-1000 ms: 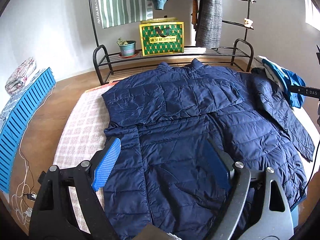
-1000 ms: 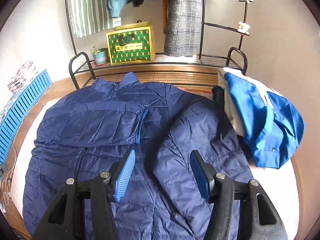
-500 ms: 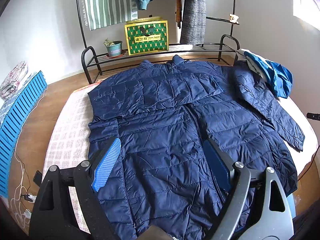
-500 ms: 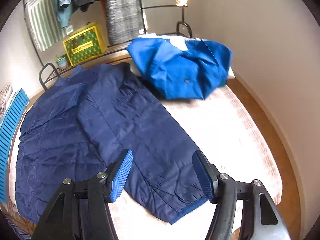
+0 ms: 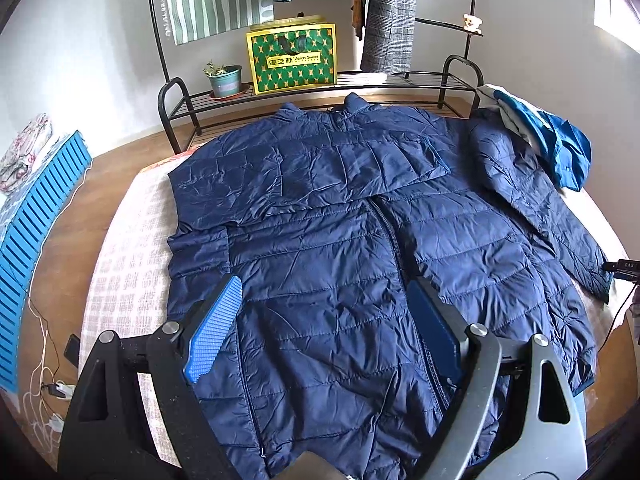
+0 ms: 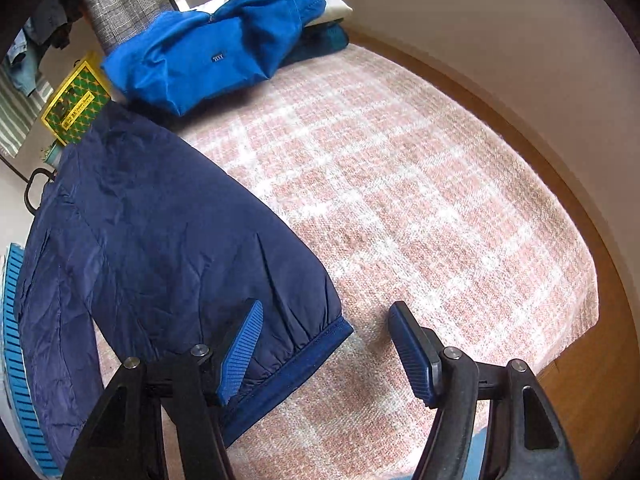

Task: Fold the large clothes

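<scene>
A navy quilted puffer jacket [image 5: 340,248] lies flat, front up, on the pink plaid bed cover [image 5: 132,240]. Its left sleeve is folded across the chest; its right sleeve [image 5: 536,204] stretches out toward the bed's right side. My left gripper [image 5: 324,320] is open and empty above the jacket's lower front. My right gripper [image 6: 324,340] is open and empty, low over the cuff [image 6: 308,356] of that right sleeve [image 6: 160,232]; the cuff end lies between the fingers, nearer the left finger [image 6: 240,352].
A bright blue garment [image 6: 212,48] lies piled at the bed's far right corner [image 5: 560,144]. A black metal clothes rack [image 5: 320,88] with a green-yellow gift bag [image 5: 292,58] and a potted plant [image 5: 224,80] stands behind the bed. Wooden floor [image 6: 592,360] borders the bed.
My right gripper has swung right and down from over the jacket body to the right sleeve's cuff. My left gripper has backed off slightly; the jacket has not moved.
</scene>
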Demonstrator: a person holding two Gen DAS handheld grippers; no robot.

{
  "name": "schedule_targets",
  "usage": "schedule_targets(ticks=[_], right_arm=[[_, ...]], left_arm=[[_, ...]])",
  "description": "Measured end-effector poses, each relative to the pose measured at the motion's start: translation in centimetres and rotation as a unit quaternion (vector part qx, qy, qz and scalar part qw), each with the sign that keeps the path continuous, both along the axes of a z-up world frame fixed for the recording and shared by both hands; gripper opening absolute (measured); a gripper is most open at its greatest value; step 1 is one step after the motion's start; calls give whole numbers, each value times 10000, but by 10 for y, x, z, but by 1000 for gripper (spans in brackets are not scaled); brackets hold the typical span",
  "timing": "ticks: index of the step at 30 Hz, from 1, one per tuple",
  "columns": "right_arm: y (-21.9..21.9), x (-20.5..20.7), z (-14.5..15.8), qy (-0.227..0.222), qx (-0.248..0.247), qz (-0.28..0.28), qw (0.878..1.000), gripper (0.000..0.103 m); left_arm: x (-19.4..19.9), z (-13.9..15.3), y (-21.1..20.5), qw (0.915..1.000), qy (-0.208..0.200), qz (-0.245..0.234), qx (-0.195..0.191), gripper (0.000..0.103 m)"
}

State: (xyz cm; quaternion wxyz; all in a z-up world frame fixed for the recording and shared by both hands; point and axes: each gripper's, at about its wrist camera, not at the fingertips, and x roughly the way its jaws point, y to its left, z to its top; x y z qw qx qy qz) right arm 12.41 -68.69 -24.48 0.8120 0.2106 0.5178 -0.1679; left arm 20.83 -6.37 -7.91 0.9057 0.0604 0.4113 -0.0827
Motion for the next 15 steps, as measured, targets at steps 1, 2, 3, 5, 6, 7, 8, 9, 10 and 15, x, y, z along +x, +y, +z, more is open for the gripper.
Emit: schedule_targets(ticks=[1,2,3,5,6,7,8,9,10,15], right_arm=[[2,0,0,4,-65,29,10000,64],[4,0,0,4,-112,81,9999,56],[7,1,1,8,-150,148,9998,40],[12,3,6,-11,-42,303,9995,15],[16,2,11,-67,33,365,9993,8],[19,0,18,-148,55,416,9990,7],[23,-2,26,-266,65,470,9985,6],[28,-5,37,-390,94,537,9978,5],[33,-6,48,-508,127,598,9968,5],[77,-7,117,-1151,261,1072,9872,5]], left_arm=[[2,0,1,10000,-3,12,15,87],[4,1,2,10000,-6,17,22,87],[6,1,3,10000,-8,14,23,87],[9,2,4,10000,-25,3,29,87],[10,3,5,10000,-37,-10,29,87],[11,4,6,10000,-52,-24,29,87],[12,4,7,10000,-67,-33,32,87],[12,5,9,10000,-80,-46,27,87],[13,6,10,9999,-92,-53,23,87],[21,11,23,9999,-98,-27,-73,87]])
